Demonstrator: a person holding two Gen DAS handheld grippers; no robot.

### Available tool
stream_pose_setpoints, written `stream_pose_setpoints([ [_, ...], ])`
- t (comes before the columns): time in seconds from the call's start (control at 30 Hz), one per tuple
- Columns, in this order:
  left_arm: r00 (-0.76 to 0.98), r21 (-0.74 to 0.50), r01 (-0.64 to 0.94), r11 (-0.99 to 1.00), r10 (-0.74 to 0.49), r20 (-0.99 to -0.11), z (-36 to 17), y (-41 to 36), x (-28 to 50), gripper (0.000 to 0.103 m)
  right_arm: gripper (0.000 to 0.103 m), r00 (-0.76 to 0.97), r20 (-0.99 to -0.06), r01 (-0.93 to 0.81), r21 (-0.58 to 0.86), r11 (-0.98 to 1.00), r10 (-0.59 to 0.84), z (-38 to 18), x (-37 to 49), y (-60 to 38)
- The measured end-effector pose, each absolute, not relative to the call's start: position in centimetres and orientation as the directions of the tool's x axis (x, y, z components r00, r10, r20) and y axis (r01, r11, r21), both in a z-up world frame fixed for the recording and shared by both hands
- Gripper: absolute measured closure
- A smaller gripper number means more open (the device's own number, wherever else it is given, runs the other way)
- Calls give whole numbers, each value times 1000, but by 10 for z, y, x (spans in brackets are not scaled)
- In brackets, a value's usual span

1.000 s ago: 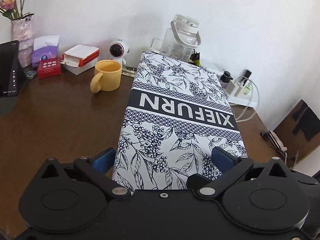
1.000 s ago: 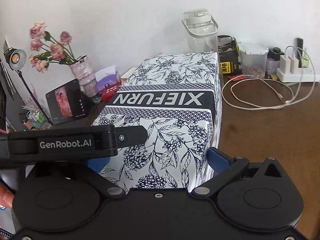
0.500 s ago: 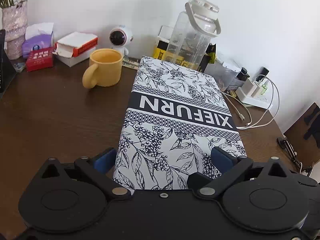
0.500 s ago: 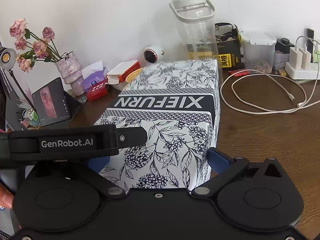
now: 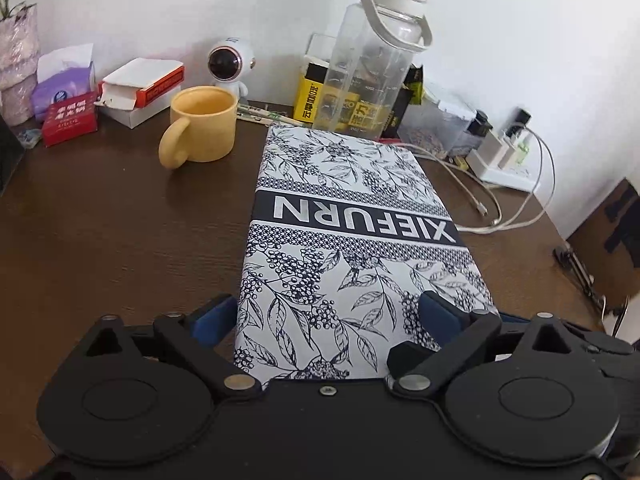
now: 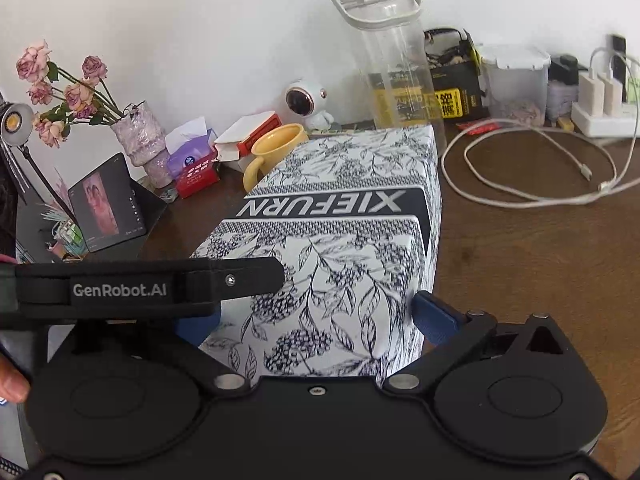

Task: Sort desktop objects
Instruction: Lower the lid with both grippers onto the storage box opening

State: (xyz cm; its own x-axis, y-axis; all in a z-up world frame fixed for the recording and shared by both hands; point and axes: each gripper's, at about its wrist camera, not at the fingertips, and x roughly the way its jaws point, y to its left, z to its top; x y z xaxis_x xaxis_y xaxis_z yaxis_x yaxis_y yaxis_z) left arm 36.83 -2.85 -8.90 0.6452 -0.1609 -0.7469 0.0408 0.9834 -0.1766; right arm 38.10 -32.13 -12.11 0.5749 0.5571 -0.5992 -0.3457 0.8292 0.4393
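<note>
While both grippers clamp the near end of the patterned box (image 5: 352, 240), the step in hand appears to be setting it down or sliding it into place on the tabletop (image 5: 100, 220). The left gripper (image 5: 332, 316) has its blue pads against the box's two long sides, closed on it; the right gripper (image 6: 316, 316) grips the same end likewise, with part of the left unit crossing its view. Whether the box's underside already rests on the tabletop cannot be told from either view.

Recommended handling: keep both grips level and matched, so the long box does not twist between them, and let neither go until the far end is seen to be supported.

Clearances, taken from the box:
- Beyond its far end, very near, stands a tall clear jug (image 5: 372, 64); no forward room remains, and a push could topple it.
- Off its far left corner sits a yellow mug (image 5: 200, 128), close but apart.
- Behind the mug, a small white robot figure (image 5: 229, 68) and an open carton (image 5: 140, 88).
- Right of the box, a white cable (image 6: 540, 176) lies looped on the tabletop, leading to a power strip (image 6: 608, 120); a rightward slide risks snagging it.
- Left of the box, bare tabletop gives the best open room.
</note>
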Motion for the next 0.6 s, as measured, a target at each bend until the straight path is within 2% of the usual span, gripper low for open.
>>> stream_pose_setpoints([
  [0.23,605,-95,112,989,-143,-783,-91,-36,377,6,2,530,-623,-285,508,813,576,-134,385,-327],
  [0.33,578,-68,127,990,-129,-806,-102,-38,381,2,2,499,-668,-268,486,832,552,-146,387,-322],
  [0.6,558,-82,122,989,-137,-819,-104,-31,386,0,3,494,-645,-238,544,804,583,-155,386,-332],
])
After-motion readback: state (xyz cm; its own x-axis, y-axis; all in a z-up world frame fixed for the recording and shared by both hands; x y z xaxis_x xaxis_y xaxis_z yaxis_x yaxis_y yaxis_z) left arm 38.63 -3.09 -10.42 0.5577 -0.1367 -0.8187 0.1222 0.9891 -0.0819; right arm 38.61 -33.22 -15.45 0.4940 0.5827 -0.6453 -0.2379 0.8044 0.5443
